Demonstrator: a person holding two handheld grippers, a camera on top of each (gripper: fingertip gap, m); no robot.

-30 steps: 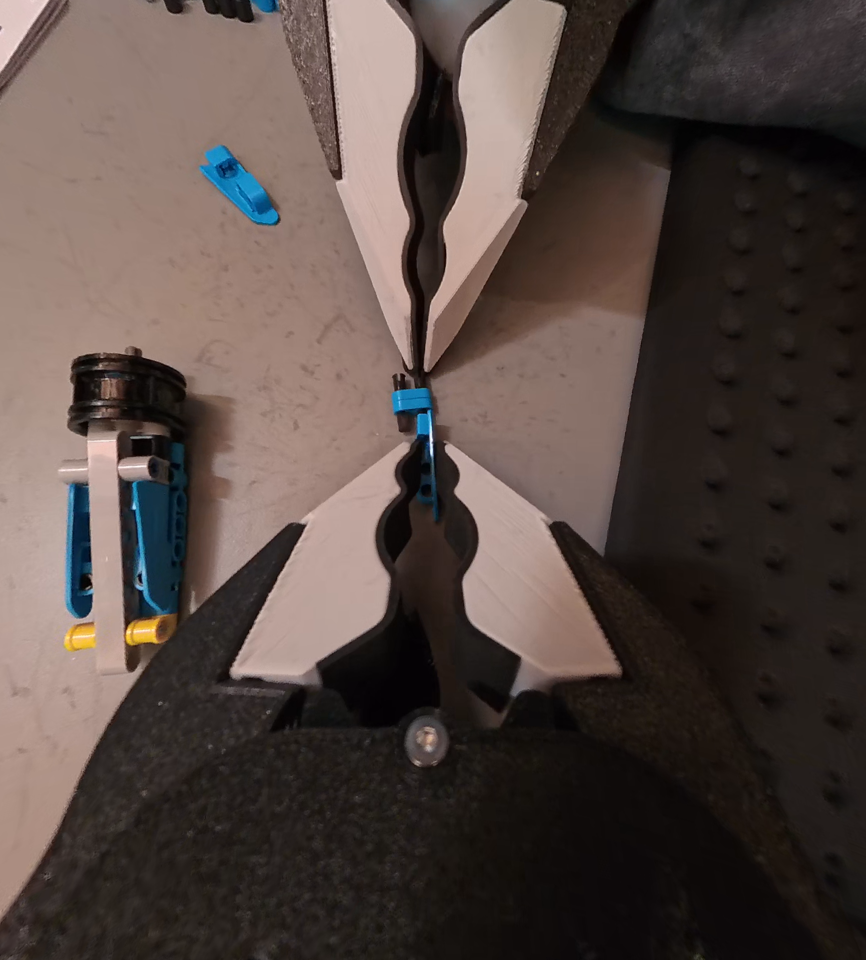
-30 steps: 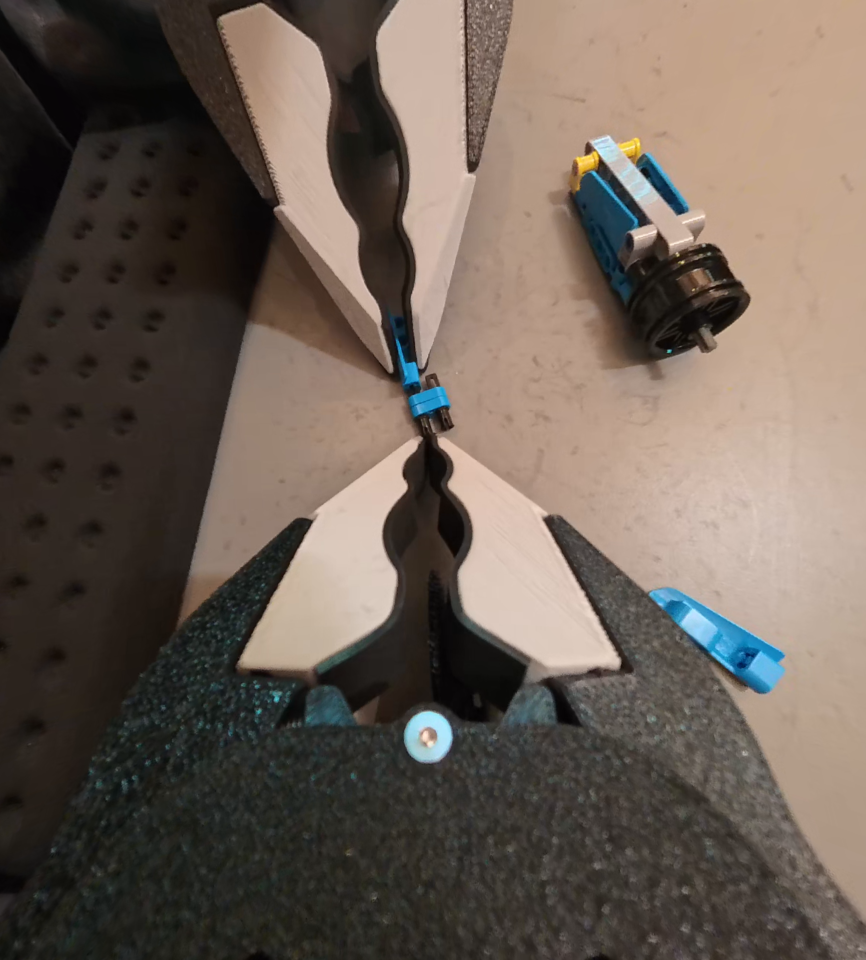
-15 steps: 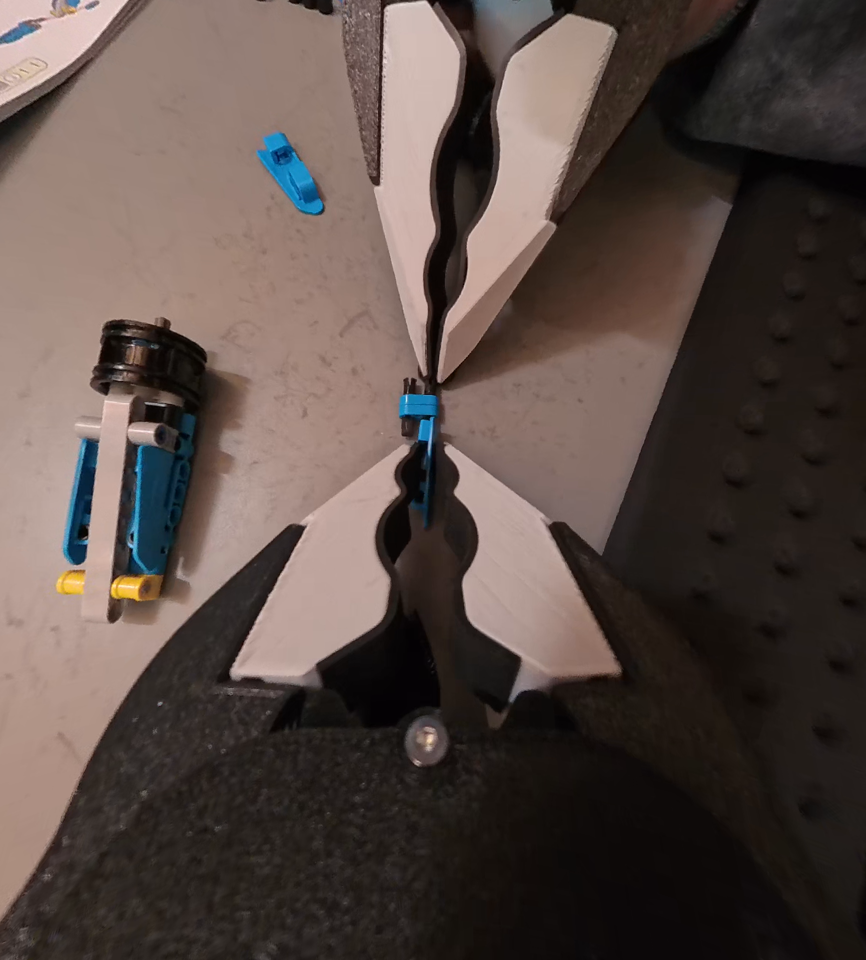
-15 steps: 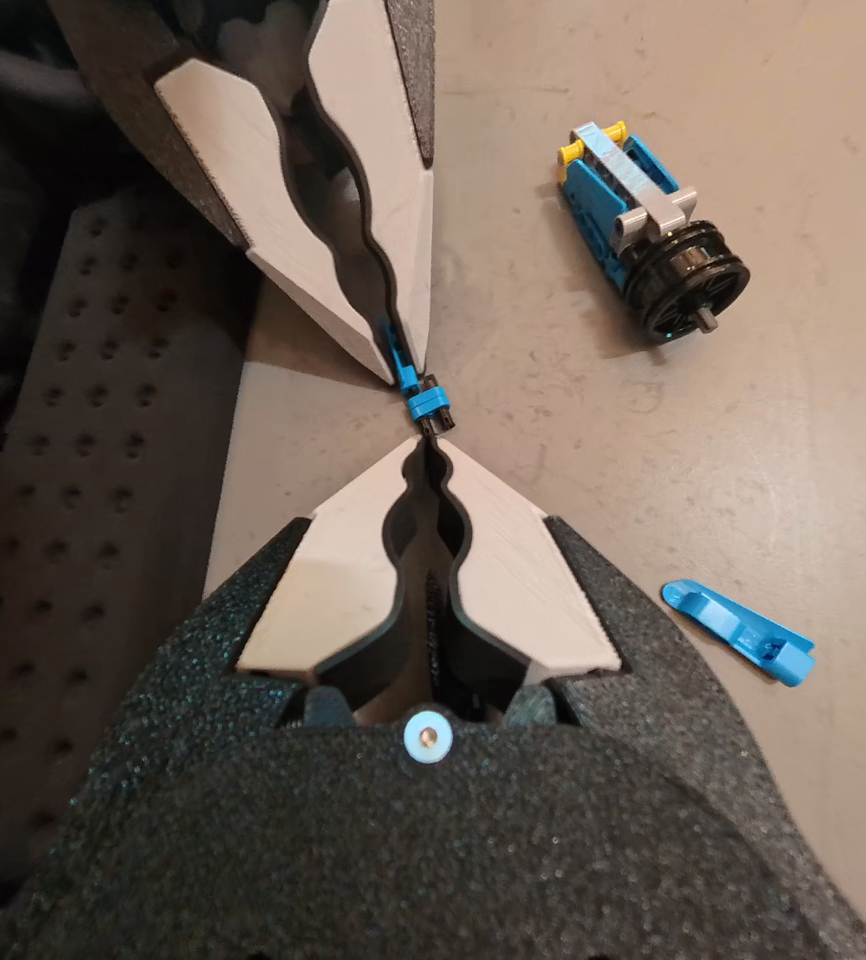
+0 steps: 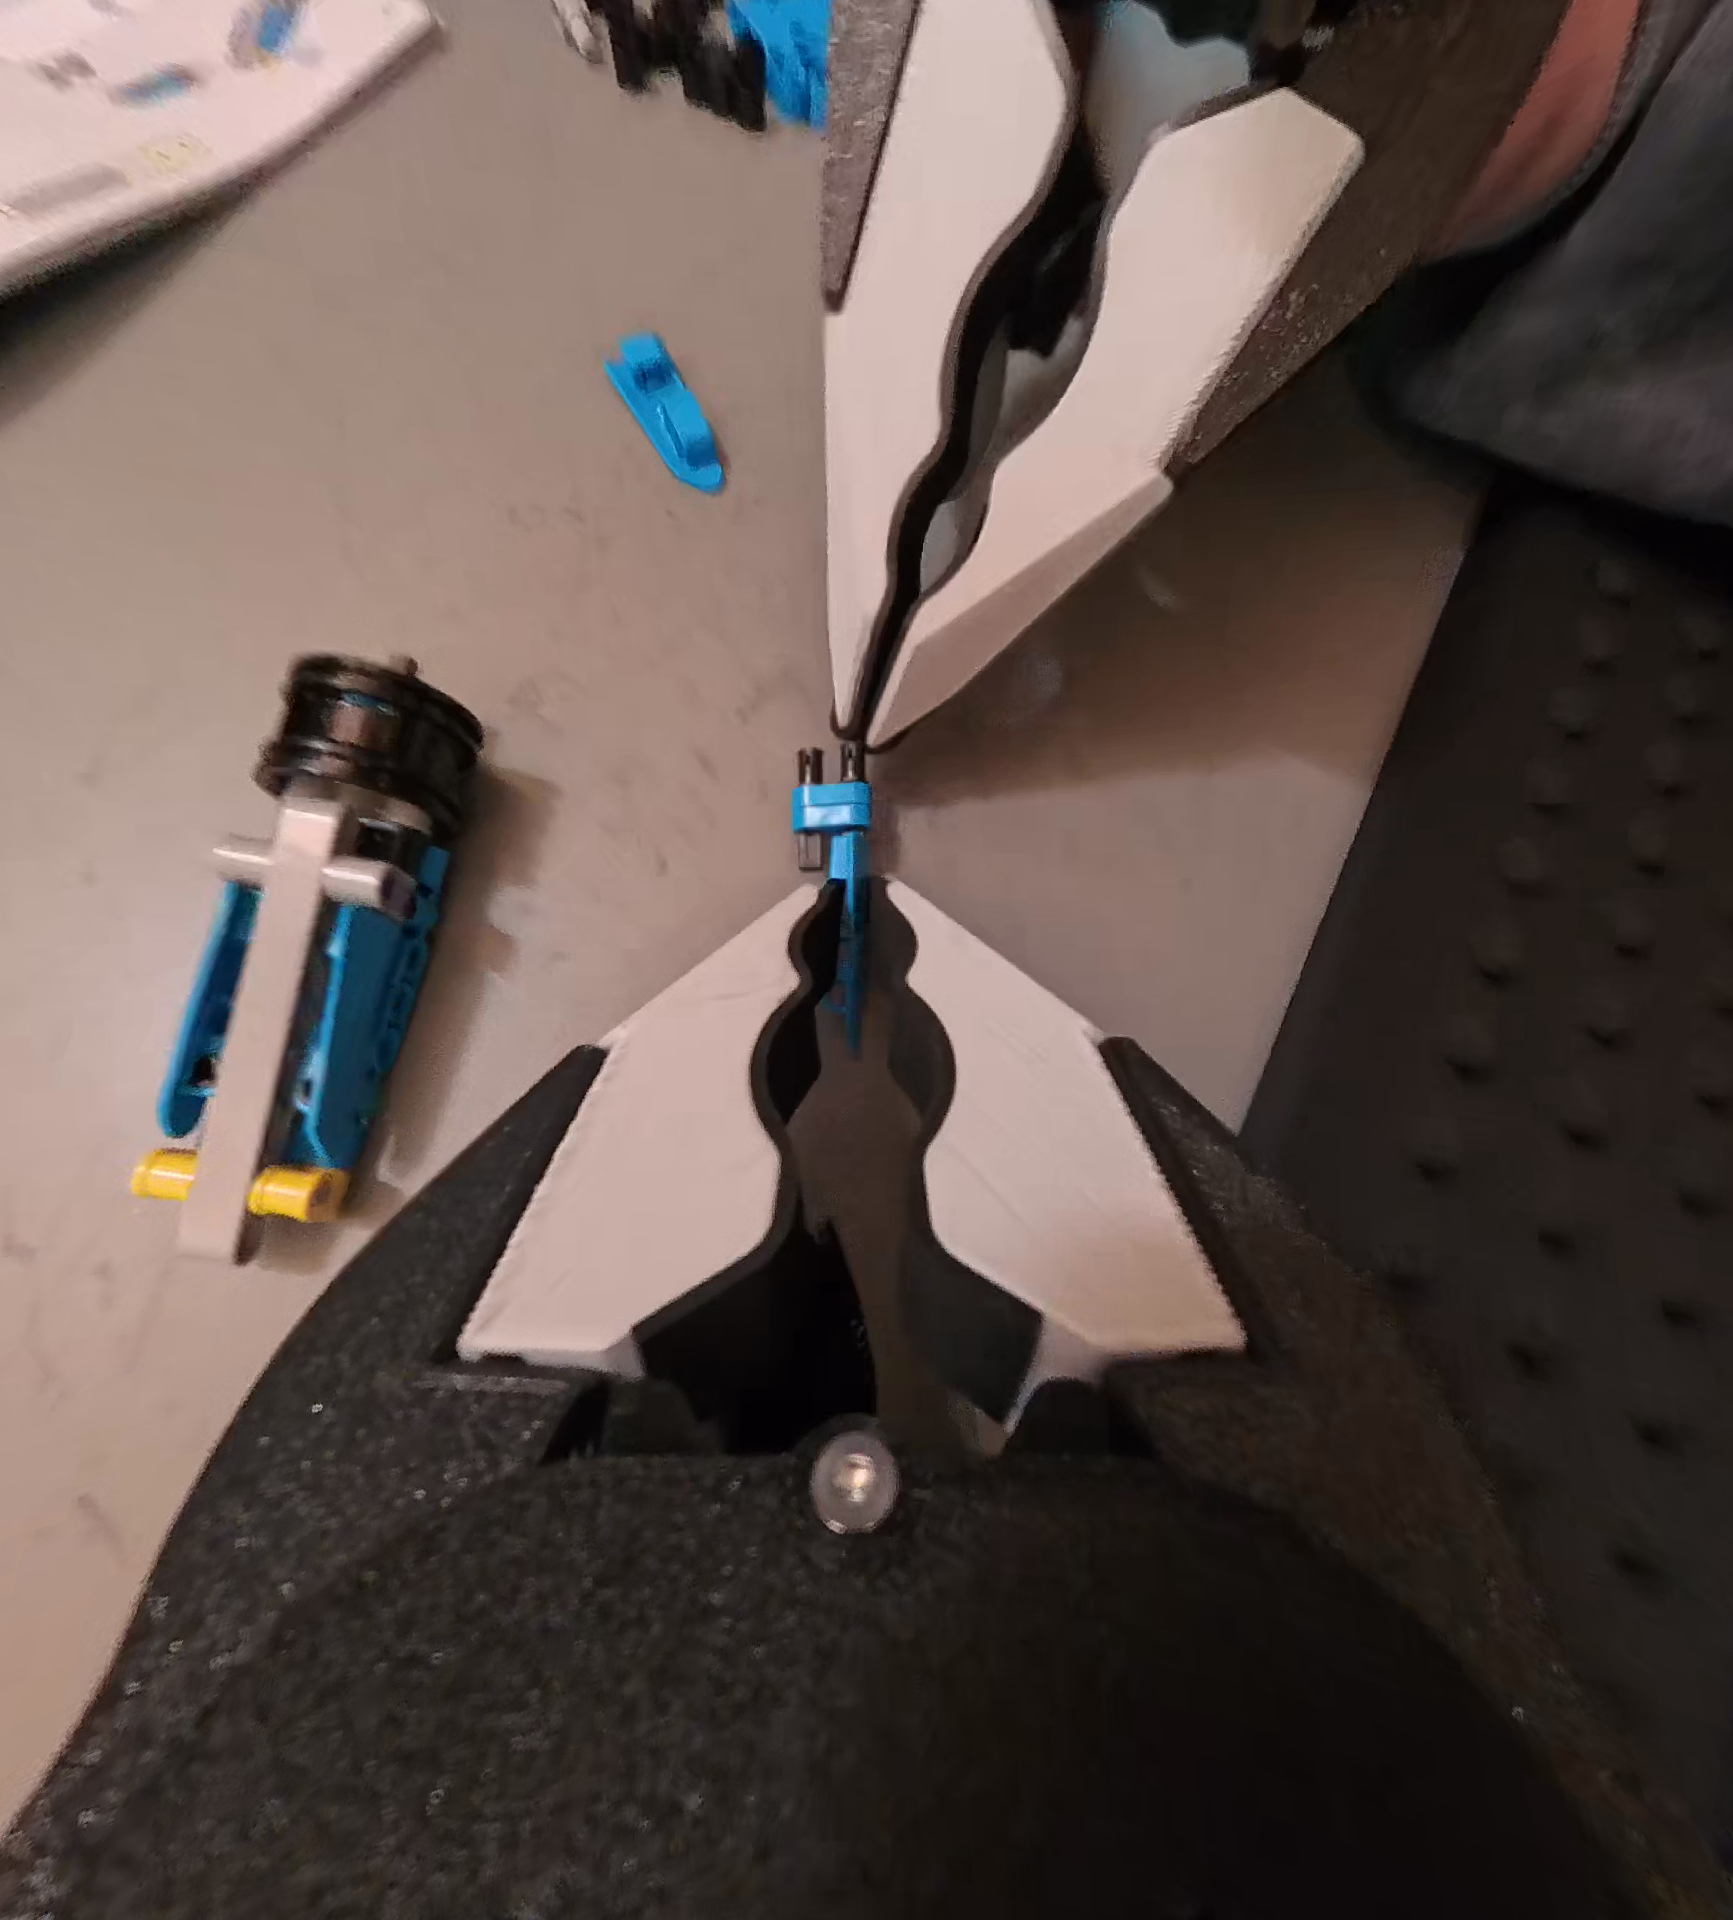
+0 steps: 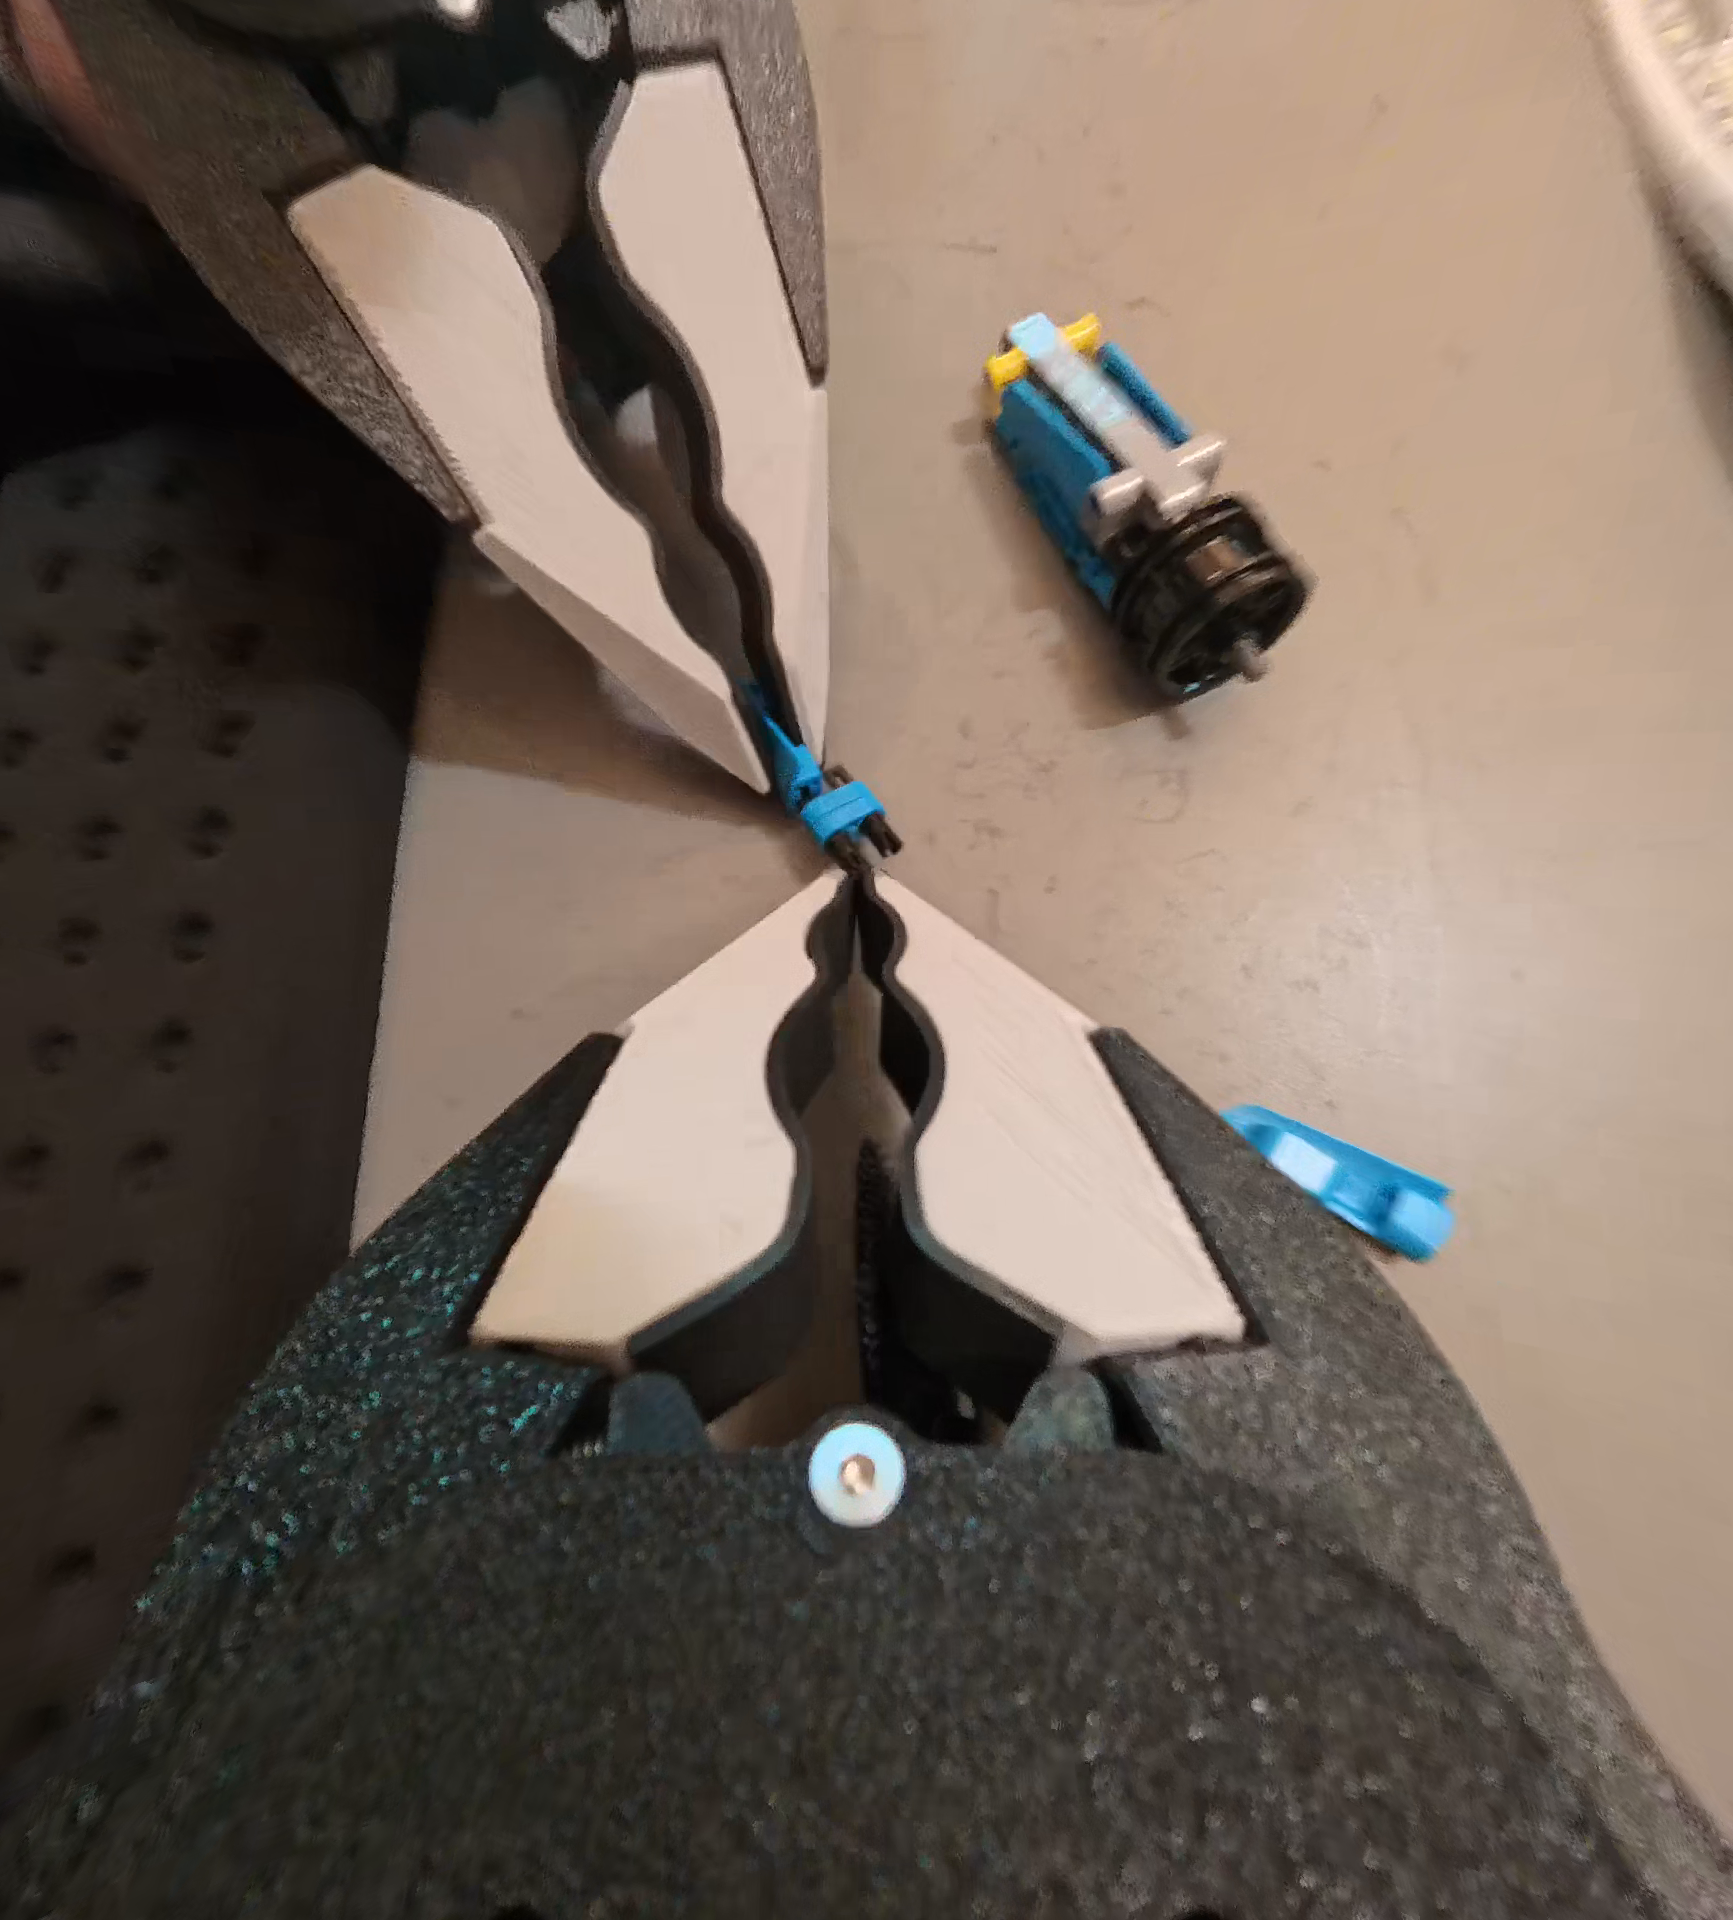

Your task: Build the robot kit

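Booklet point(image 5: 114, 135) at 11 o'clock: blurred, cut by frame edge. Heap of black and blue parts point(image 5: 706, 52) at 12 o'clock: smeared, cropped. Blue strip point(image 5: 849, 966): rear hidden between left gripper point(image 5: 846, 883) fingers.

Between the white fingers point(image 5: 696, 1132) of the left gripper point(image 5: 846, 894) sits a bright blue piece point(image 5: 834, 831) with black pins; the right gripper point(image 6: 860, 883), white-fingered too, meets the pins tip to tip. Both gripper bodies are black and grainy, the right one flecked with teal. Left of the left fingers lies an assembly point(image 5: 306, 966) of blue, pale grey, yellow pegs and black ringed wheel; beyond it a blue wedge-shaped part point(image 5: 664, 410). The table point(image 5: 218, 520) is dull beige-grey, scuffed. Right of the left fingers runs a dark grey mat point(image 5: 1589, 935) patterned with rows of dots.
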